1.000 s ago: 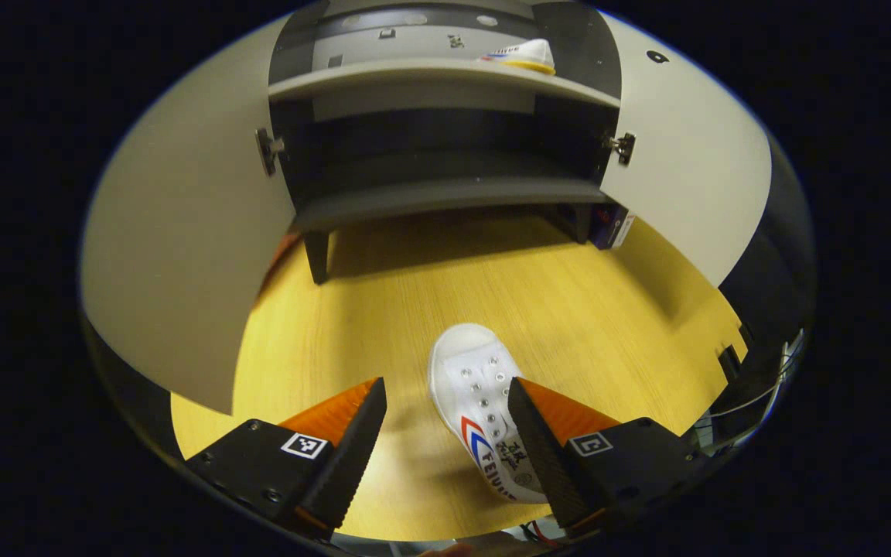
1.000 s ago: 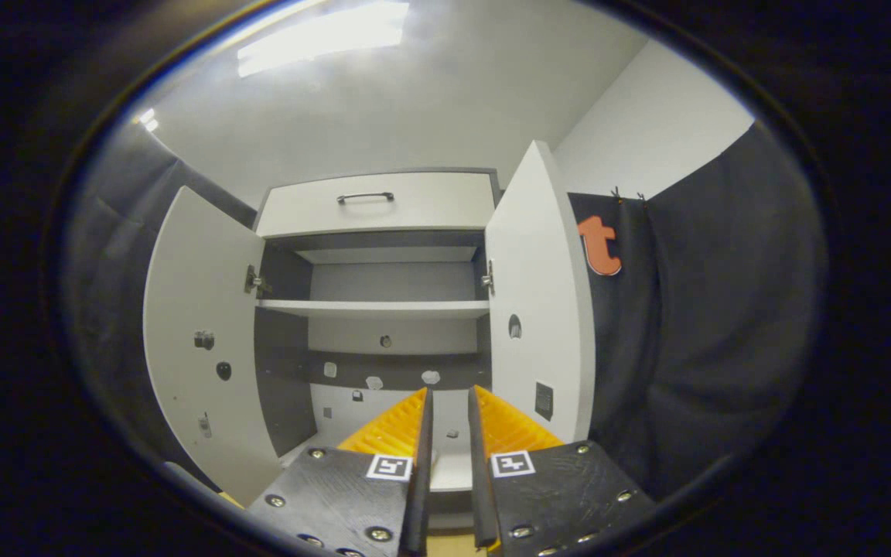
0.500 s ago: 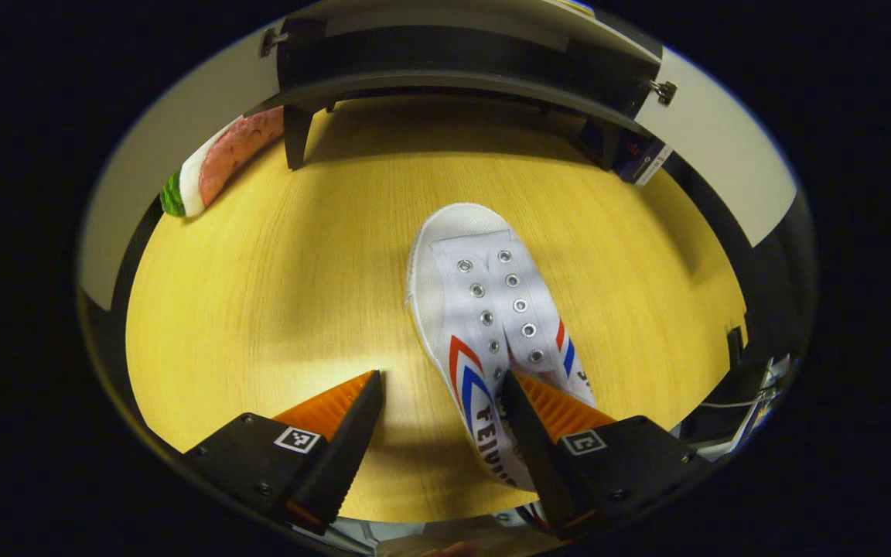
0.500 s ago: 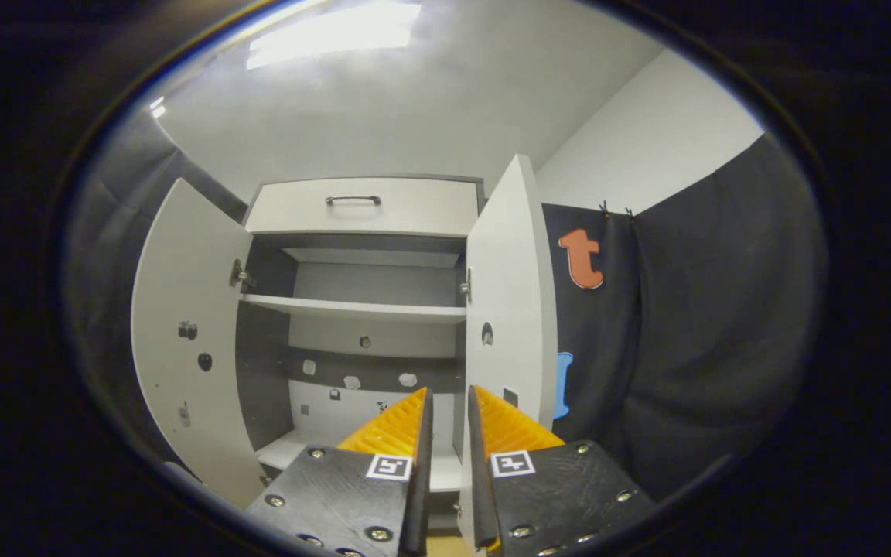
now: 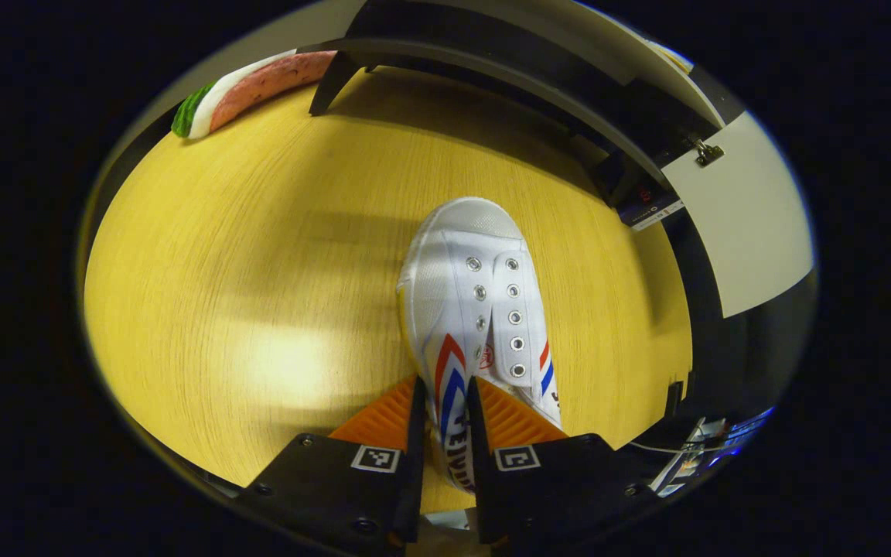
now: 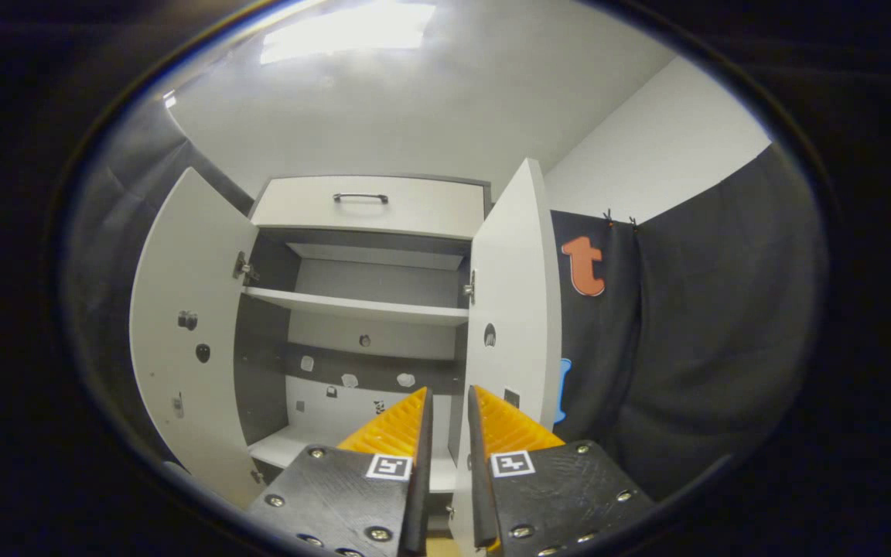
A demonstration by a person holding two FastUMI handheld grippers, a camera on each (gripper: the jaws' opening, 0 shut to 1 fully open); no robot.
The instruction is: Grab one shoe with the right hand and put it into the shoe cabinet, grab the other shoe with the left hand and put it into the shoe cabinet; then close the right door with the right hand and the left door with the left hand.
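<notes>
White canvas shoe with red and blue stripes lies mid-bench, its side wall pinched by the left tool; not stowed. Right tool idles nearly closed, empty, facing the open grey cabinet; both doors await.

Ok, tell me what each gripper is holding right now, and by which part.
The left gripper is shut on the white canvas shoe, pinching its side wall near the heel. The right gripper is nearly closed and holds nothing.

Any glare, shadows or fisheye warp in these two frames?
Left gripper view: bright glare patch on the wooden table, white shoe sharp, cabinet edge bowed by fisheye. Right gripper view: ceiling light blown out, cabinet doors curve outward, interior dim.
</notes>
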